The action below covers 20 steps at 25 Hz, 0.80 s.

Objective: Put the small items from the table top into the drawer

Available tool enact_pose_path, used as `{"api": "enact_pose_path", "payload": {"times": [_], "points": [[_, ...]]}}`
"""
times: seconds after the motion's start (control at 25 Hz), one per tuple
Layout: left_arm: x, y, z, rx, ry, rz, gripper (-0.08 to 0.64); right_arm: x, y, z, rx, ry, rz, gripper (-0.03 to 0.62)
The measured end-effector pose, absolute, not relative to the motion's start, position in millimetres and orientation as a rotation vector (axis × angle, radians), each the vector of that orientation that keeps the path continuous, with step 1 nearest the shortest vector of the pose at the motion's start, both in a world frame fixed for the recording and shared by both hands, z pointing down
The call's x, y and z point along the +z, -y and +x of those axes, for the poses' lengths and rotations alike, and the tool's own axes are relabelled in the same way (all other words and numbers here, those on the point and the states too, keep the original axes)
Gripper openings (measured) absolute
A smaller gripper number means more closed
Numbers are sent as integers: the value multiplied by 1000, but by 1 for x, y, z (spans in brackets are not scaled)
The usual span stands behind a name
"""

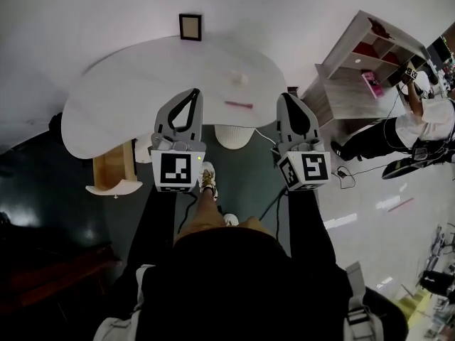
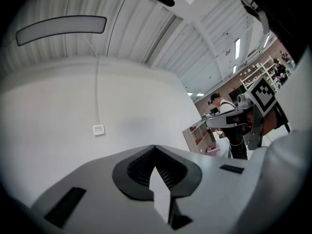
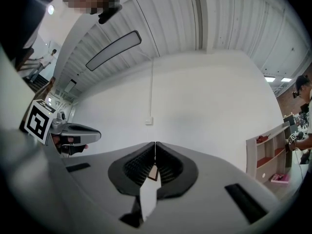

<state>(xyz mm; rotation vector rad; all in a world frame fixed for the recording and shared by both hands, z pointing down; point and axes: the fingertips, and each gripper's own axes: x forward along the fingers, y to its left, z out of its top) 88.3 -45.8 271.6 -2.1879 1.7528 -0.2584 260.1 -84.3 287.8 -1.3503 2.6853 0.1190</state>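
The left claw (image 1: 190,92) and the right claw (image 1: 274,98) are both sitting clenched, jaws pressed together; the thin pink stick (image 1: 238,106) is lying mid-frame between their tips, touching neither; the small pale round lump (image 1: 240,79) is resting just above it; both are lying on the white curved worktop (image 1: 121,84), with the pale wooden drawer (image 1: 112,163) jutting open at its lower left; a wooden shelf unit (image 1: 370,55) is standing at upper right; the stick's long axis is running left to right.
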Motion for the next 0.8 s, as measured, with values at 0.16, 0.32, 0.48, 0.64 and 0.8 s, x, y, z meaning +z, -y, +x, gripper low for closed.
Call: {"api": "enact_pose_path", "payload": {"times": [0.16,0.32,0.48,0.64,0.8], "points": [[272,102,73,-246,-1704,-2203,15,288,133,244,147,-2669,-1395,28],[271,164,54,-241,-1656,-2244,15,284,188,224,145,-2641,-1447,28],[272,211,44,-234,-1577,-2304,15,282,227,203,127,-2609,-1505,28],[277,246,35,-236,-1520,-2359,15,279,257,187,133,-2592,-1544,28],[285,273,29,-259,-1472,-2379,15,284,278,177,148,-2586,-1582,28]]}}
